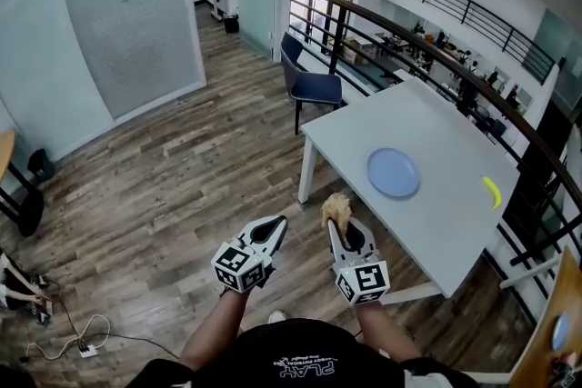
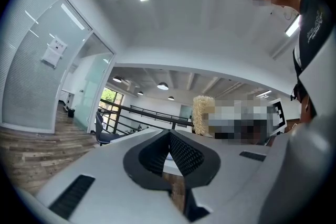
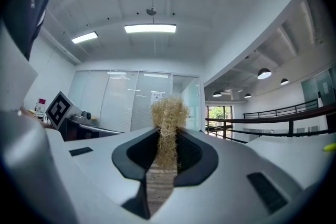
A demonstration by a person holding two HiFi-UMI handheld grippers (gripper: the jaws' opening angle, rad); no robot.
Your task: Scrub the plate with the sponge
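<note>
Sponge [image 3: 168, 119] sits in right tool [image 1: 341, 232], plate [image 1: 393, 173] on table [image 1: 446, 127].

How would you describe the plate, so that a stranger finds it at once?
Find the large white table beside the blue chair. Near its middle lies the plate, round, flat and pale blue; the only other thing there, a small yellow object, is curved.
</note>
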